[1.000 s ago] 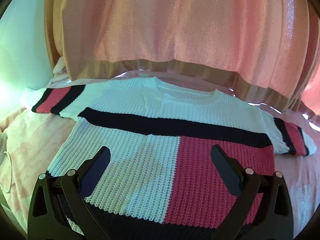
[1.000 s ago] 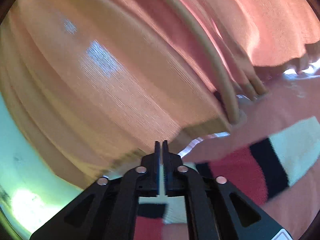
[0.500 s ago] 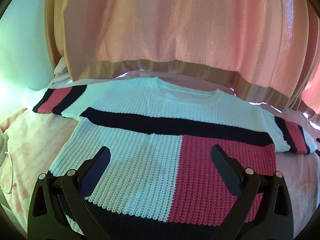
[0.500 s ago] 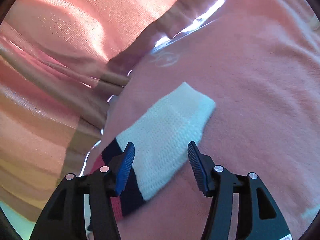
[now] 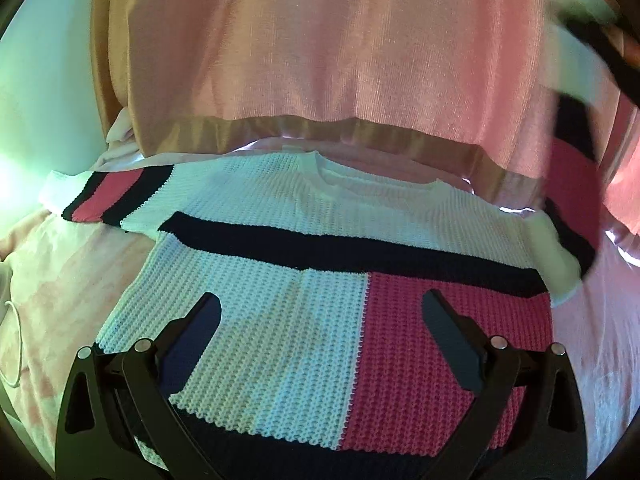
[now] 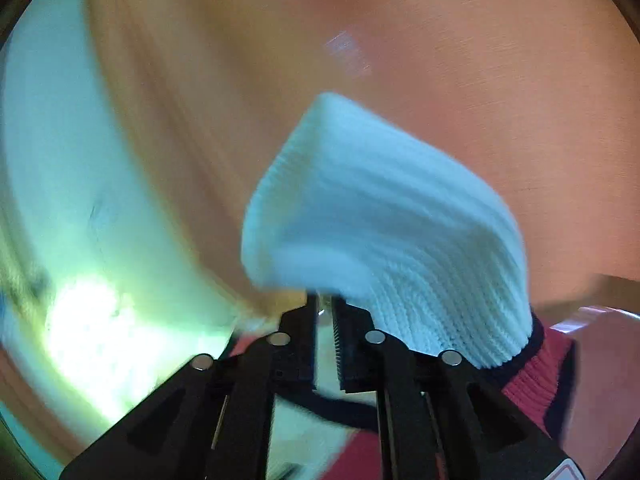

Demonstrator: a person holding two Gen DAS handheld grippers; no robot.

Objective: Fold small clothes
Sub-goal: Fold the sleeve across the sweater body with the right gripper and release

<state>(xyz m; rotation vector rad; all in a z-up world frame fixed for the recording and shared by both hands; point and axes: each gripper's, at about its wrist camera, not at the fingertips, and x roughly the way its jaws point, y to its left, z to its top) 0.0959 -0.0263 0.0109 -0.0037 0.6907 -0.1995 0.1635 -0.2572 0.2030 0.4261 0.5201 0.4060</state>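
Right gripper [image 6: 324,308] pinches the sweater's [image 5: 280,320] cuff [image 6: 380,220] — a blur from the left.

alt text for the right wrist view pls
The right gripper, its jaws just closed, pinches the sweater's white sleeve cuff and holds it up, blurred, before a pink curtain.

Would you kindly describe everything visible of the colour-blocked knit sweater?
The chunky waffle-knit sweater has white and pink front panels, a navy chest band and hem, a white round neck and navy-pink-navy striped sleeves. Its body lies flat, front up, on the pink bedspread. One sleeve lies spread out; the other is lifted, its white ribbed cuff pinched in the right gripper, whose jaws have just been closing.
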